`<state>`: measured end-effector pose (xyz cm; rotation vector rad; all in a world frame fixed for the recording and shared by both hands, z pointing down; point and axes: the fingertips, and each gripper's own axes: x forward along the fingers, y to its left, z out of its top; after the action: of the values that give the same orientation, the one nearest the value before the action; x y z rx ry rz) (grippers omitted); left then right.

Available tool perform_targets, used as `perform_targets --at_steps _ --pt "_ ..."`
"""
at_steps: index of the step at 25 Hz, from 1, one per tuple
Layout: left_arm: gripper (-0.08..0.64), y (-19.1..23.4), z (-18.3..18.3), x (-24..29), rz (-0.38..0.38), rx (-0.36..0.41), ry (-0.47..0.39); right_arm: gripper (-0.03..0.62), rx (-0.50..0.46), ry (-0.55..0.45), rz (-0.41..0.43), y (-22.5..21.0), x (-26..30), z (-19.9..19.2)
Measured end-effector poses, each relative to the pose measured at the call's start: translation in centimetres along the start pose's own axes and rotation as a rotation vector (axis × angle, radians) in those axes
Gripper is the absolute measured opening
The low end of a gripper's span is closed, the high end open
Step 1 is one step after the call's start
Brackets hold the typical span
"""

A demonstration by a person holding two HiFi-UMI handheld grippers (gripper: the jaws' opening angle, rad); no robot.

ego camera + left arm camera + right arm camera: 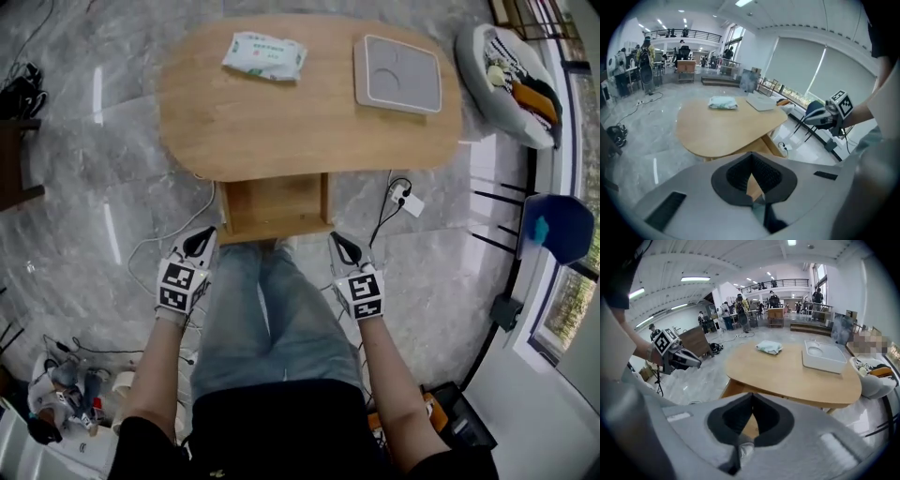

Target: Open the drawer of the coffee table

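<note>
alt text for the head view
Top-down: the drawer of a wooden coffee table stands open toward a person. The left gripper and right gripper, both shut, empty, hover by its front corners; a wipes pack and tray lie on top.

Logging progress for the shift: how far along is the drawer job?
Done: the drawer stands pulled out from under the coffee table. In hand: nothing; left tool and right tool are shut, empty, clear of it. Left: nothing visible.
</note>
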<state>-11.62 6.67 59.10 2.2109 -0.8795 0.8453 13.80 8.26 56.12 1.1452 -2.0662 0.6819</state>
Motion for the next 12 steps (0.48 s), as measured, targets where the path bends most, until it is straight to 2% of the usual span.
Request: perform_targets --at_steps 7,12 --pt "0.011 -2.2 7.7 -7.3 -0.055 -0.01 -0.11 -0.002 0.027 -0.085 0.008 2.6 -4.4 7.5" --pt "0.011 -3.0 11.4 -12.0 -0.046 0.001 -0.159 -0.002 0.017 -0.138 0.009 4.5 -8.0 12.7"
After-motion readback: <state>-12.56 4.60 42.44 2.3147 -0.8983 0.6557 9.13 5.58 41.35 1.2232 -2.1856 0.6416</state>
